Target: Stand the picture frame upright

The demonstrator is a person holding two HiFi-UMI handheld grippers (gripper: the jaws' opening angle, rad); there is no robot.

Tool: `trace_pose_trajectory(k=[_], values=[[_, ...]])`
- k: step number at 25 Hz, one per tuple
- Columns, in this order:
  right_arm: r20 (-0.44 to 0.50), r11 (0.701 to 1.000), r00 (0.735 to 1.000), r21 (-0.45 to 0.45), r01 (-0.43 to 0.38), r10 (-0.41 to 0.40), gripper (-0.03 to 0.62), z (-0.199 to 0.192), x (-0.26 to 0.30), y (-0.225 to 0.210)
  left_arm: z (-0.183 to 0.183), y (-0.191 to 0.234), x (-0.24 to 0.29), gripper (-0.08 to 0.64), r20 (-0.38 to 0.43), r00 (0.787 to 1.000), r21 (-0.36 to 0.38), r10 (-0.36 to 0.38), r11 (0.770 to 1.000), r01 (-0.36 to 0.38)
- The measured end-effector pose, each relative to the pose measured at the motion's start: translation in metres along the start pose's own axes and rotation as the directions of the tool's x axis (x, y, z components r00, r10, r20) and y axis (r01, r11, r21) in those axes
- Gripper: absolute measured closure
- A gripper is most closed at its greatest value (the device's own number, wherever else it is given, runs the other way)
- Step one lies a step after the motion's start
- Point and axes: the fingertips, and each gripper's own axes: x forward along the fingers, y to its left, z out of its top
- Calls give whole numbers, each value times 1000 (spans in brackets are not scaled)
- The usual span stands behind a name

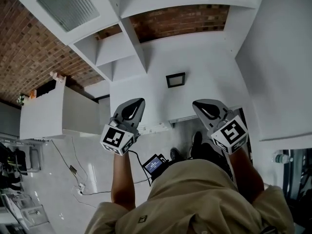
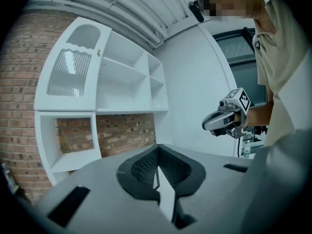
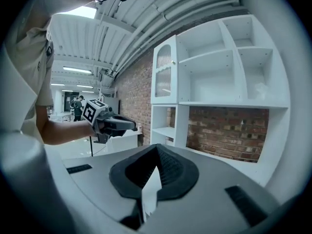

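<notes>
Biggest item is the white shelf unit (image 1: 122, 43) against the brick wall (image 1: 24, 57). It has open compartments and one ribbed glass door (image 1: 68, 4) at top left. Below it we have a white counter (image 1: 209, 77). Left of that is a low white cabinet (image 1: 48, 113) on the pale floor (image 1: 63, 155).

We stand facing the counter with both forearms raised. The grippers are side by side, apart from each other, both aimed at the shelf unit.

Left gripper (image 1: 140, 101): jaws together, nothing between them. Its own view shows the pads meeting, with only shelves and brick beyond.

Right gripper (image 1: 196, 103): same, jaws fully closed and empty.

Each gripper shows up in the other's view, held in the air and touching nothing.

Picture frame (image 1: 175, 79): small, with a dark border and a grey centre. It seems to lie flat on the counter, ahead of the grippers and roughly between them, well apart from both. Neither gripper view shows it.

On the floor by our feet is a small device with a lit screen (image 1: 153, 165), with a black cable (image 1: 139, 161) running from it.
</notes>
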Motion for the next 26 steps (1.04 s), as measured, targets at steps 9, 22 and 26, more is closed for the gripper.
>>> trace_pose_trajectory(k=[9, 22, 26], values=[[33, 999, 999, 10, -36, 35, 591, 31, -91, 52, 71, -93, -67, 554, 24, 1000, 21, 21, 1000, -21], [49, 998, 997, -23, -64, 65, 591, 15, -229, 113, 89, -244, -113, 554, -4, 999, 7, 32, 999, -32], [57, 998, 997, -28, -58, 60, 591, 9, -264, 130, 99, -273, -130, 554, 30, 999, 19, 36, 999, -36]])
